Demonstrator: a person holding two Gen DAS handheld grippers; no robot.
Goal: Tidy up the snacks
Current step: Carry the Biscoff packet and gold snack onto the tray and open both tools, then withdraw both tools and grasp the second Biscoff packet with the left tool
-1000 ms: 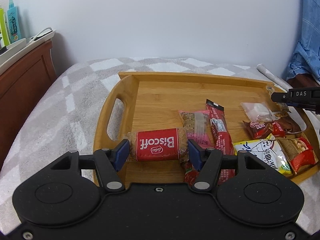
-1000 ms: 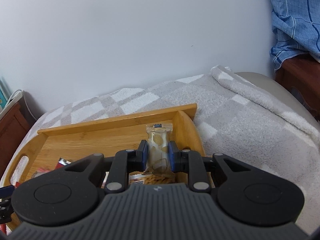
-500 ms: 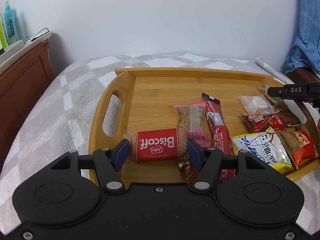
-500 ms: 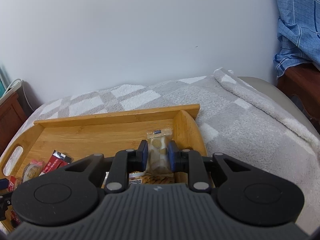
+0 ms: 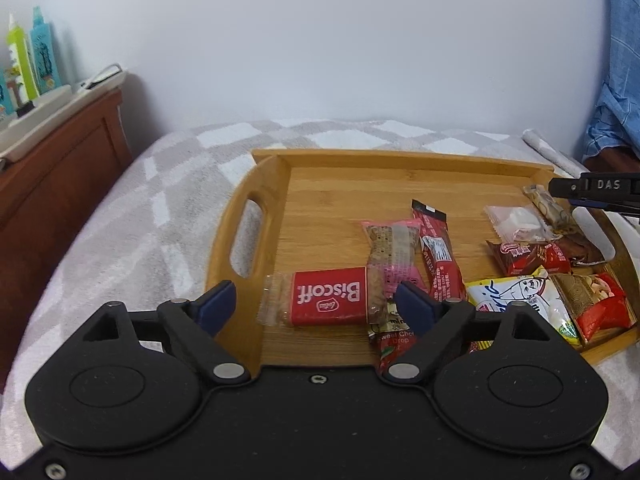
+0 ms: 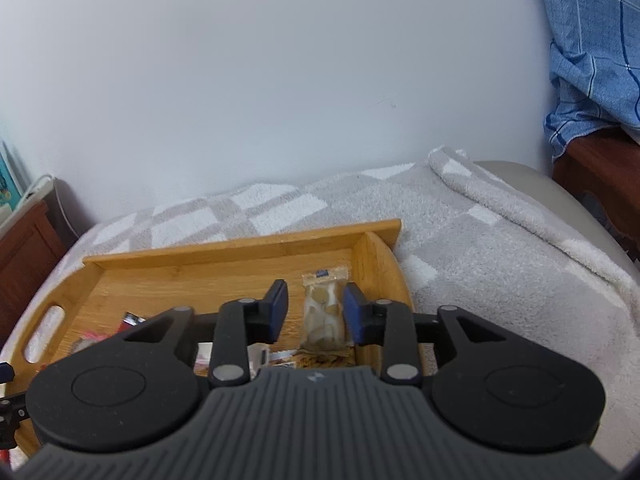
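Note:
A wooden tray (image 5: pixel 352 160) lies on a checked blanket and holds several snack packets. The red Biscoff packet (image 5: pixel 328 298) rests on the tray's near left part, between the blue pads of my left gripper (image 5: pixel 316 300). Its jaws are opening and the pads stand clear of the packet. In the right wrist view a clear packet of pale nut candy (image 6: pixel 323 312) lies by the tray's (image 6: pixel 240 244) right wall. My right gripper (image 6: pixel 316 310) straddles it with its jaws opening, pads apart from it. The right gripper's finger (image 5: pixel 592 190) shows at the left wrist view's right edge.
Beside the Biscoff lie a pink wafer packet (image 5: pixel 390 248), a long red stick packet (image 5: pixel 438 256), a yellow-white bag (image 5: pixel 516 296) and red packets (image 5: pixel 596 300). A wooden headboard (image 5: pixel 52 176) with bottles stands left. Blue cloth (image 6: pixel 592 48) hangs at the right.
Both grippers have let go: the left jaws spread away from the Biscoff packet, and the right jaws spread off the nut candy packet, which now lies on the tray.

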